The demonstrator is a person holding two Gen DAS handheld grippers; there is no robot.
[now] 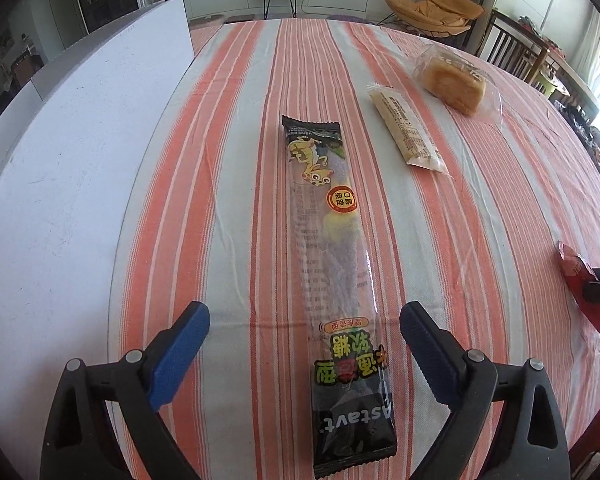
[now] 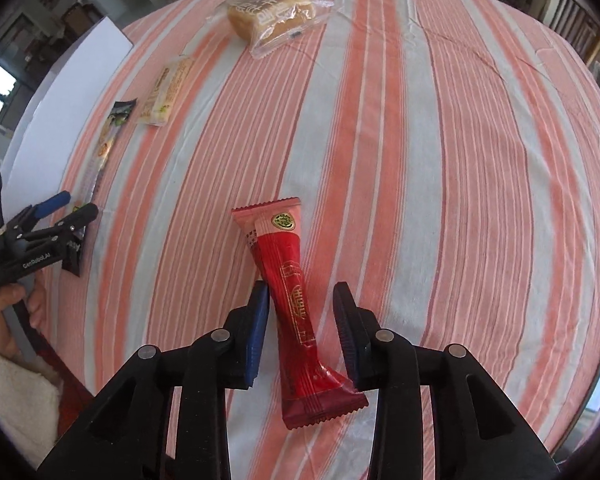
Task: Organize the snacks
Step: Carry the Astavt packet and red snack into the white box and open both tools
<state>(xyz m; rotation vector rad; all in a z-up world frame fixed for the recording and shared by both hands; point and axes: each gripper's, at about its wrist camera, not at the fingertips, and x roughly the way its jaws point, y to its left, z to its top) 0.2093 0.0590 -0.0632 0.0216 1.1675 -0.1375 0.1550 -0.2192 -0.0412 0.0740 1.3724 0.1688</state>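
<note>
A long black gummy candy packet (image 1: 332,272) lies lengthwise on the striped tablecloth. My left gripper (image 1: 305,322) is open, its blue pads on either side of the packet's near end. It also shows in the right wrist view (image 2: 66,204). A red snack packet (image 2: 296,300) lies between the open jaws of my right gripper (image 2: 300,300); the left pad touches or nearly touches it. The red packet also shows in the left wrist view (image 1: 580,280). A pale wafer packet (image 1: 406,132) and a wrapped bread (image 1: 454,80) lie farther back.
A white board (image 1: 68,160) stands along the table's left side. The striped tablecloth (image 2: 440,160) covers the table. Chairs (image 1: 512,48) stand beyond the far right edge. A hand in a white sleeve (image 2: 16,340) holds the left gripper.
</note>
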